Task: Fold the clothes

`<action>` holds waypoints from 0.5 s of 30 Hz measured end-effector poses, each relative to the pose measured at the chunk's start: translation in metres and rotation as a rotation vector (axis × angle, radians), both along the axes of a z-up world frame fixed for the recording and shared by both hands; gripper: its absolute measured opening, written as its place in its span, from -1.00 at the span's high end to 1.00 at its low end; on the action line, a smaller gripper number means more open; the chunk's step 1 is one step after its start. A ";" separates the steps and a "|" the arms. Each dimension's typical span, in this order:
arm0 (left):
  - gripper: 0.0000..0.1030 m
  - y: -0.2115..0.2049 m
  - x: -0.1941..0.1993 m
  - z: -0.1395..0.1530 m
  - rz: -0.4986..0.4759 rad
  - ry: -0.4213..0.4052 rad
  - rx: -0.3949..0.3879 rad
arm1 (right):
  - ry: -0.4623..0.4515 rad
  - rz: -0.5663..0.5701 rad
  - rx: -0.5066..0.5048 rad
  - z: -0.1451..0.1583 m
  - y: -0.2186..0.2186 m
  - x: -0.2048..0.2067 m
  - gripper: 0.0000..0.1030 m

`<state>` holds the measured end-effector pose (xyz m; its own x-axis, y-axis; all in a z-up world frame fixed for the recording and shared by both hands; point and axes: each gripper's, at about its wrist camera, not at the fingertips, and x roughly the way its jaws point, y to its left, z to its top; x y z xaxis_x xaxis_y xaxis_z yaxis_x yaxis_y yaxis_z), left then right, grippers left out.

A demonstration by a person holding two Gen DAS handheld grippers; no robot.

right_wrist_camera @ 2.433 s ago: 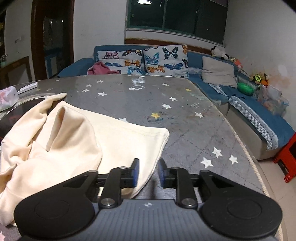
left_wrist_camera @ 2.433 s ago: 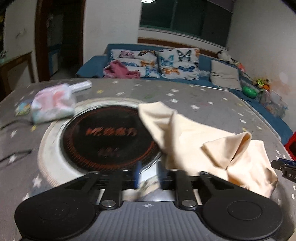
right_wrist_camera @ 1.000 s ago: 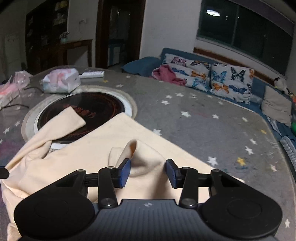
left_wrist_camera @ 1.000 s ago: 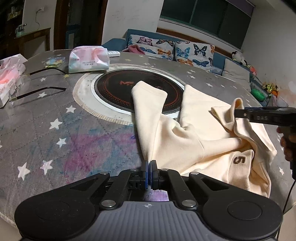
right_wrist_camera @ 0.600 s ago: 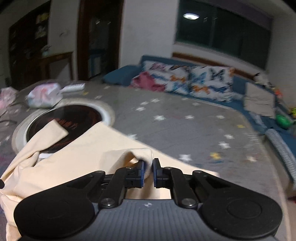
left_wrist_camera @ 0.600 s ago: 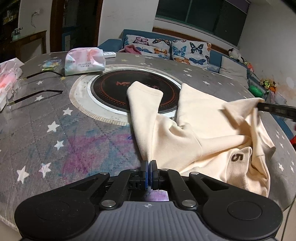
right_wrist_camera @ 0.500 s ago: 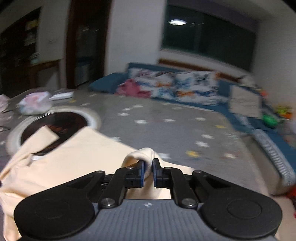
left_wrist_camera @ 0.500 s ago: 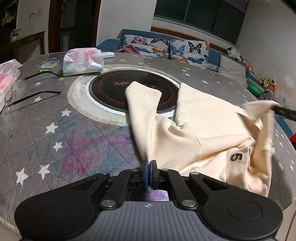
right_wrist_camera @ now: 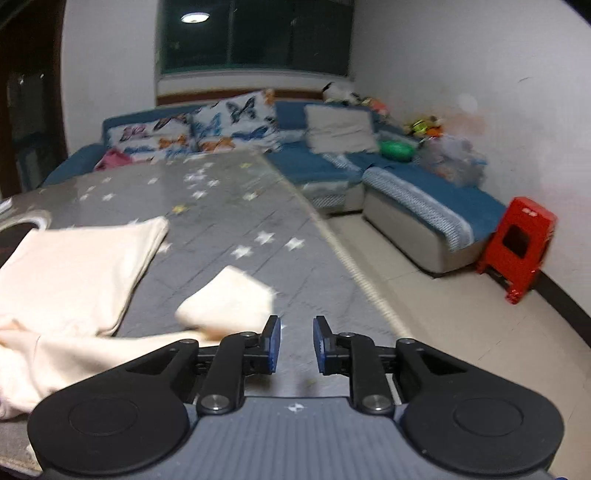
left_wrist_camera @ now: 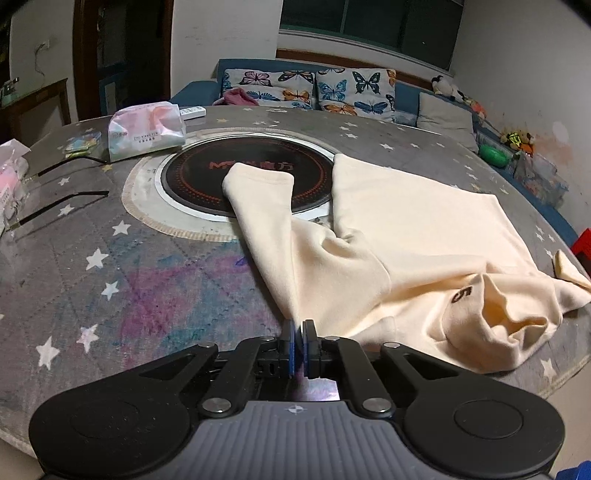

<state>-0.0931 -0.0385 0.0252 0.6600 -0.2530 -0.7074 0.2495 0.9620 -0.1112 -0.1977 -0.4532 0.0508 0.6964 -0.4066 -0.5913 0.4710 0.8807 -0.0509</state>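
Table: grey star cloth, round hob at 11 o'clock from my left gripper. Shirt, cream, sprawls from the hob toward 3 o'clock, body mostly flat, collar end bunched near the "5" mark. Looks soft, light, limp, so it'll drape and drag; best gripped at hems and cuffs. Sleeve lies loose at 11 o'clock from my right gripper, which is parted and empty. Left gripper is pinched on the shirt's near edge.

White walls, a dark window at 12 o'clock, a blue sofa beneath, a red stool at 3 o'clock on the pale floor.
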 end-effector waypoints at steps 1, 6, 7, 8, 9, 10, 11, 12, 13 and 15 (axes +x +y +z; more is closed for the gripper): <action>0.88 -0.001 -0.002 0.003 -0.003 -0.006 -0.001 | -0.011 0.003 -0.002 0.002 -0.001 -0.002 0.58; 0.80 -0.018 -0.015 0.023 -0.098 -0.075 -0.026 | -0.023 0.112 -0.015 0.009 0.013 0.005 0.27; 0.66 -0.024 -0.017 0.026 -0.128 -0.087 -0.033 | -0.017 0.146 -0.015 0.008 0.019 0.009 0.18; 0.55 -0.032 -0.019 0.027 -0.159 -0.094 -0.034 | -0.010 0.173 -0.012 0.006 0.025 0.014 0.11; 0.35 -0.040 -0.020 0.028 -0.191 -0.102 -0.034 | -0.001 0.196 -0.010 0.005 0.030 0.018 0.01; 0.28 -0.048 -0.022 0.029 -0.222 -0.109 -0.035 | 0.008 0.210 -0.012 0.002 0.035 0.022 -0.02; 0.24 -0.056 -0.023 0.030 -0.252 -0.117 -0.035 | 0.017 0.225 -0.014 0.000 0.040 0.026 -0.04; 0.24 -0.064 -0.022 0.029 -0.271 -0.124 -0.024 | 0.026 0.240 -0.016 -0.003 0.044 0.029 -0.09; 0.24 -0.072 -0.021 0.027 -0.290 -0.131 -0.014 | 0.036 0.254 -0.016 -0.005 0.048 0.033 -0.11; 0.24 -0.086 -0.018 0.023 -0.324 -0.137 0.007 | 0.053 0.275 -0.018 -0.010 0.052 0.037 -0.15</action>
<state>-0.1113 -0.1246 0.0483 0.6353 -0.4600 -0.6204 0.5539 0.8311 -0.0490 -0.1604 -0.4012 0.0411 0.7503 -0.2177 -0.6242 0.2109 0.9737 -0.0860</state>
